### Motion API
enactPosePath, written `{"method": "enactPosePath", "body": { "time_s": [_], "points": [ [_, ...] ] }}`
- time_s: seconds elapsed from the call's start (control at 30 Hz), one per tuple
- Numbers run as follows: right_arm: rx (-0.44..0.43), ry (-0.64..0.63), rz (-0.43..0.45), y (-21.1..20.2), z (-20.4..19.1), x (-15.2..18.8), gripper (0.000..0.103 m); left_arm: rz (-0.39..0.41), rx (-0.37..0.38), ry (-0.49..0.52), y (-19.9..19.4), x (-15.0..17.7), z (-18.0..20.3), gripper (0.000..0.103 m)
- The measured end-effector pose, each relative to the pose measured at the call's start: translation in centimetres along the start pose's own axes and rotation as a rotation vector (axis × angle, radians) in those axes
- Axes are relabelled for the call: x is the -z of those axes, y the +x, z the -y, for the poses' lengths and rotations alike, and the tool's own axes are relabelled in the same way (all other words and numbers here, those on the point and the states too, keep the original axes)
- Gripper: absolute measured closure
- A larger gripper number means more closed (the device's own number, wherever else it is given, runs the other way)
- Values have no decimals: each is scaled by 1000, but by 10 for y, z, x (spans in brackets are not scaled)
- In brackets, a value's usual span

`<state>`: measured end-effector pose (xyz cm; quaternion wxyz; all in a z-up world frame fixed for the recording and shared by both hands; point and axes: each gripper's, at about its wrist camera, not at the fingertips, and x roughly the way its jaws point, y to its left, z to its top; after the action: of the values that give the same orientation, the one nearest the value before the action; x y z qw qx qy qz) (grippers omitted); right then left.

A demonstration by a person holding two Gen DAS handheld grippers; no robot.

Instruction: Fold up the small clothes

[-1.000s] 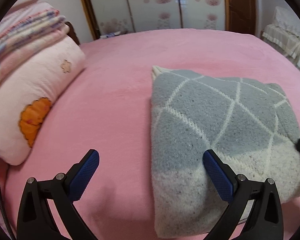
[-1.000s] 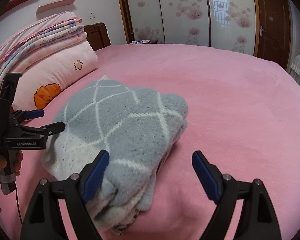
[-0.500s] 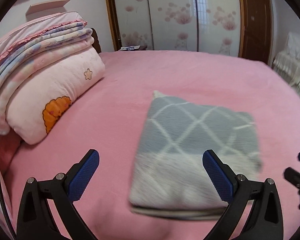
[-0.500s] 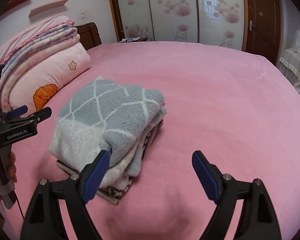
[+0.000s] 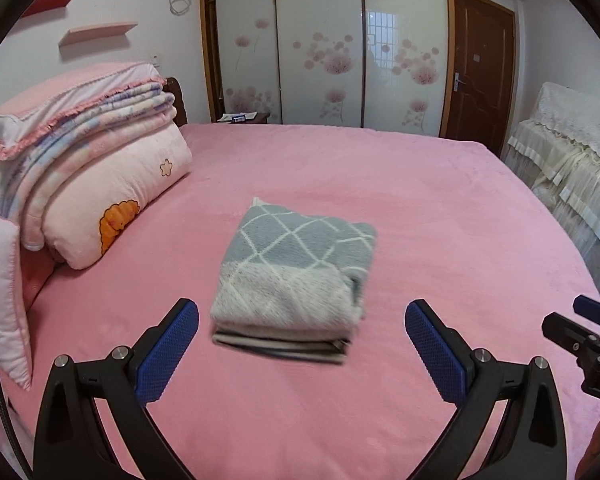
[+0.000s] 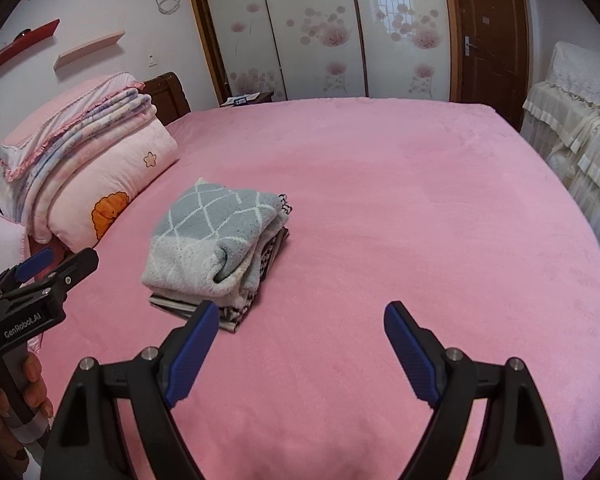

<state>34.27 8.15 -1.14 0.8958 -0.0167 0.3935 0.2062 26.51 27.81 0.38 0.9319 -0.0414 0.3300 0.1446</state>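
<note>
Both the left gripper (image 5: 302,350) and right gripper (image 6: 296,354) hover empty with jaws wide apart, so the folded grey diamond-knit sweater (image 5: 296,268), stacked mid-bed nearer the headboard edge, seems done; avoid nudging it.

Left gripper (image 5: 302,344) spread wide and empty, right gripper (image 6: 296,344) likewise, side by side, level
</note>
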Motion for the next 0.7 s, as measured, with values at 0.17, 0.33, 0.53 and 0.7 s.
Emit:
{"method": "enactPosePath", "body": {
  "time_s": [0.17,0.33,0.53,0.7],
  "points": [
    [20,-14,45,-64,14,14,18,-28,55,-26,-52,11,27,0],
    [43,2,66,-110,29,34,18,-82,101,-45,-87,22,50,0],
    [65,24,69,-158,50,70,17,-81,128,-68,-131,48,73,0],
    [90,44,56,-185,60,106,15,-58,77,-55,-169,81,92,0]
  ]
}}
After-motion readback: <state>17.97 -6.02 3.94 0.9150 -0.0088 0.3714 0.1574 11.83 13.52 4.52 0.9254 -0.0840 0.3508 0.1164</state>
